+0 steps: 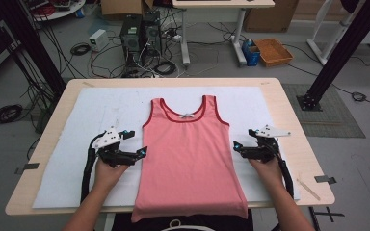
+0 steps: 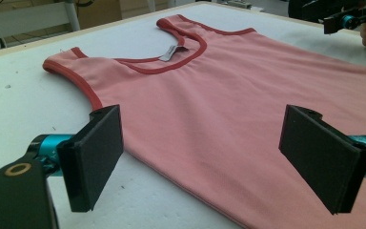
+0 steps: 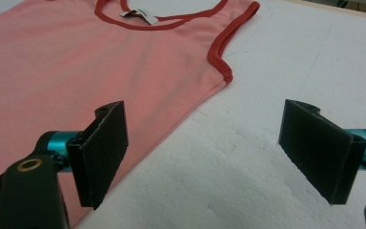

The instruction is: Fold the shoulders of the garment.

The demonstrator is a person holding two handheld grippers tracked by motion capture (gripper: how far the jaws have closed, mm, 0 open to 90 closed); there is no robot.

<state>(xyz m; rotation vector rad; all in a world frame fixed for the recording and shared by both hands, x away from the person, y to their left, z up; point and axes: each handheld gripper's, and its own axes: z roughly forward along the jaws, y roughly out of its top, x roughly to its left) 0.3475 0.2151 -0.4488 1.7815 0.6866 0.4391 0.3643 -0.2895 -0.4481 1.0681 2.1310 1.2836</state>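
A pink sleeveless top with dark red trim lies flat in the middle of the high view, on a white foam sheet that covers the light wooden table. Its neck opening, with a small white label inside, points to the upper part of the frame, and its bottom hem hangs over the near table edge at the lower centre.

My left gripper is in the left middle of this view, just beside the left side seam of the top. Its jaws are wide apart and nothing is between the pads. In the left gripper view my left gripper hangs above the side edge of the top; the left pad is over the white foam and the right pad is over the pink cloth, and I cannot tell if they touch it.

My right gripper is in the right middle of the high view, just beside the right side seam. Its jaws are also released, with nothing grasped. In the right gripper view my right gripper hangs mostly over the foam, and the seam of the top runs near the left pad.
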